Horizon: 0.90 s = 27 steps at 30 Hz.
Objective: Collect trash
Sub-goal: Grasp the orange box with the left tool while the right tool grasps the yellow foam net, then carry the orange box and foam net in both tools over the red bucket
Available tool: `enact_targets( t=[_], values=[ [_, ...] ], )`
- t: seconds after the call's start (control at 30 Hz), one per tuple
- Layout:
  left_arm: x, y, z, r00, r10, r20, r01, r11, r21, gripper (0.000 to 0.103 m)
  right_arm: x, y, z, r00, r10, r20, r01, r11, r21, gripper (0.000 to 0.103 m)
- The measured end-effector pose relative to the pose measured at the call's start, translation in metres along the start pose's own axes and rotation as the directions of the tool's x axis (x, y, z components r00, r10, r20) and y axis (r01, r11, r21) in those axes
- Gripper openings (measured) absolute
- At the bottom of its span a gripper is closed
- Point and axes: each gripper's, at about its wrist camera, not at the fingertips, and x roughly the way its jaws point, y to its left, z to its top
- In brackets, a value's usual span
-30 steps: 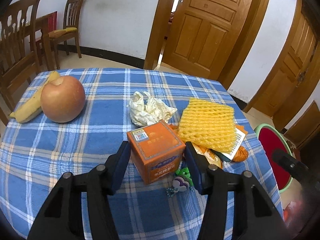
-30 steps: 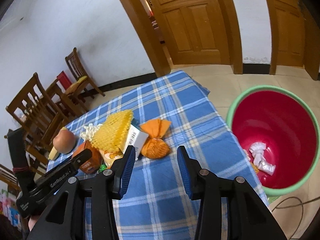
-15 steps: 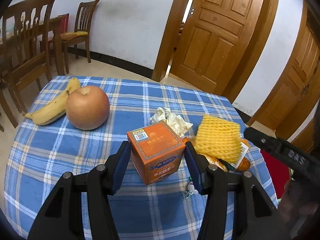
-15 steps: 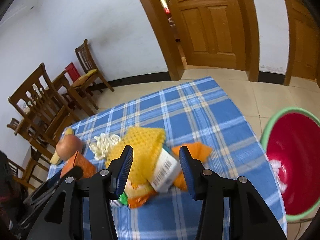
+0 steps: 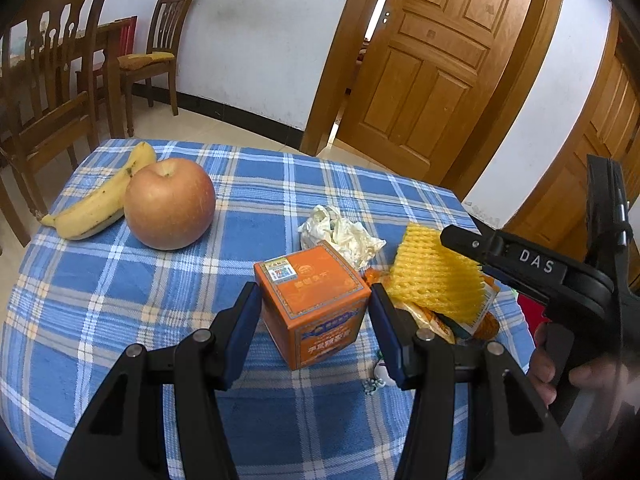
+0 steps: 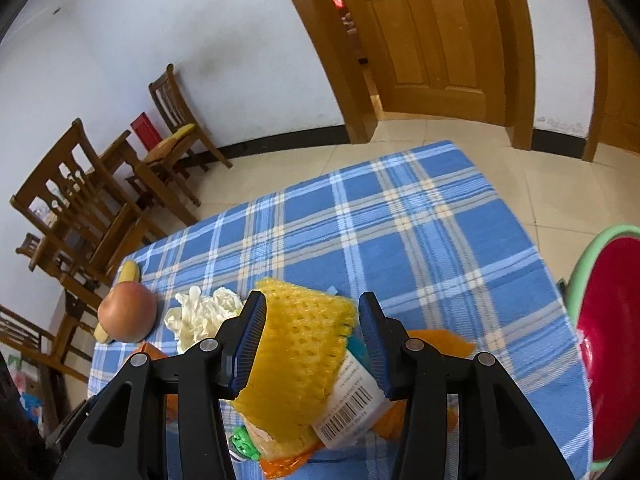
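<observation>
Since a second ago the right hand-held gripper (image 6: pixel 312 340) has swung away from the red bin (image 6: pixel 612 344) and in over the pile of trash, so that the yellow foam net (image 6: pixel 304 344) now sits between its fingers; its jaws have just been closing a little, yet a gap shows on the right side and I cannot tell whether the left pad presses the net. The left hand-held gripper (image 5: pixel 316 330) has barely shifted. Its jaws stand spread on either side of the orange box (image 5: pixel 316 300), with a sliver of space at each pad, the box resting on the blue checked worktop (image 5: pixel 100 300).

The left wrist view shows the right tool from the side, coming in over the foam net (image 5: pixel 440 276), with part of the person's hand (image 5: pixel 568 372) on its grip. It also shows the whole apple (image 5: pixel 170 204), the banana (image 5: pixel 100 200) touching it, and the crumpled white paper (image 5: pixel 340 232) just behind the box.

The right wrist view alone shows the bin, off the worktop's right edge, and what lies under the net: a white wrapper with a barcode (image 6: pixel 352 404), orange packaging (image 6: pixel 436 344) and a small green piece (image 6: pixel 244 444). There the box (image 6: pixel 154 350) is only an orange corner.
</observation>
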Motion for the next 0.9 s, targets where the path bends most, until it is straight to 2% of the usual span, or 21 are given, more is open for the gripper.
enact_targets(
  t=[0.07, 0.1, 0.13, 0.33, 0.57, 0.9],
  values=[
    [-0.001, -0.001, 0.0, 1.0, -0.011, -0.007, 0.011, 1.0, -0.006, 0.055, -0.001, 0.004, -0.003, 1.0, -0.025, 0.009, 0.025, 0.999, -0.029, 0.023],
    [-0.002, -0.002, 0.0, 1.0, -0.021, -0.006, 0.021, 1.0, -0.006, 0.055, -0.002, 0.006, -0.004, 0.999, -0.034, 0.015, 0.034, 0.999, -0.042, 0.021],
    [-0.003, -0.004, 0.0, 1.0, -0.026, -0.004, 0.026, 1.0, -0.002, 0.055, -0.004, 0.007, -0.006, 0.999, -0.034, 0.023, 0.035, 0.998, -0.049, 0.013],
    [-0.013, -0.013, -0.002, 0.999, -0.041, 0.015, 0.041, 0.999, 0.024, 0.055, -0.032, 0.011, -0.018, 0.997, 0.028, 0.068, -0.024, 0.998, -0.06, 0.011],
    [-0.035, -0.026, -0.004, 0.998, -0.051, 0.031, 0.049, 0.997, 0.054, 0.055, -0.09, 0.008, -0.031, 0.985, 0.066, 0.156, -0.063, 0.998, -0.023, 0.011],
    [-0.066, -0.055, -0.011, 0.994, -0.109, 0.009, 0.108, 0.991, 0.083, 0.055, -0.165, -0.021, -0.054, 0.964, 0.001, 0.267, -0.011, 0.999, 0.039, 0.011]
  ],
)
